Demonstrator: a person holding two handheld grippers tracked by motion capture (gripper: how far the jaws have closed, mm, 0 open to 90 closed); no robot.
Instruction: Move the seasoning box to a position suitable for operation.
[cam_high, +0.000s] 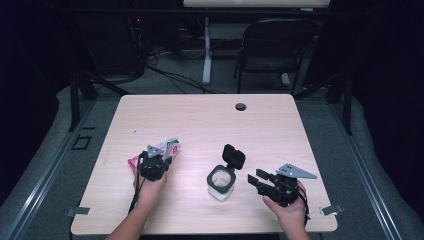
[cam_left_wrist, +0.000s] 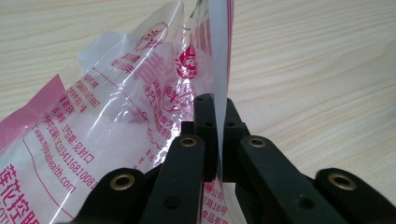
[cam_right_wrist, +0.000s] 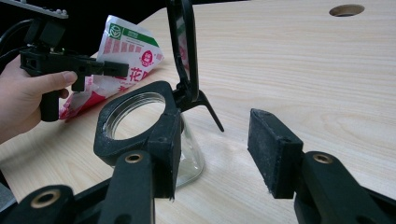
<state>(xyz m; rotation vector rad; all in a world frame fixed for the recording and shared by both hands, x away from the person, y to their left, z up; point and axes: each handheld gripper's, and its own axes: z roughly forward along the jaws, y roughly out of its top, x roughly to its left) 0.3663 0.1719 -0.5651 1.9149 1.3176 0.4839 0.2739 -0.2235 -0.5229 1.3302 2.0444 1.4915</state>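
The left gripper (cam_high: 159, 161) has its two black jaws squeezed tight on the thin edge of a crinkly see-through plastic bag with pink writing (cam_left_wrist: 116, 121), and the rest of the bag lies on the pale wooden table (cam_high: 200, 120) just under and beside that gripper. Next, to the right of the bag and well apart from it, stands a clear glass jar with a black collar and a black flip lid standing up open (cam_high: 222, 182). The right gripper (cam_high: 260, 181) sits just to the right of the jar with its jaws wide apart and holding nothing, one jaw close by the jar's black collar.
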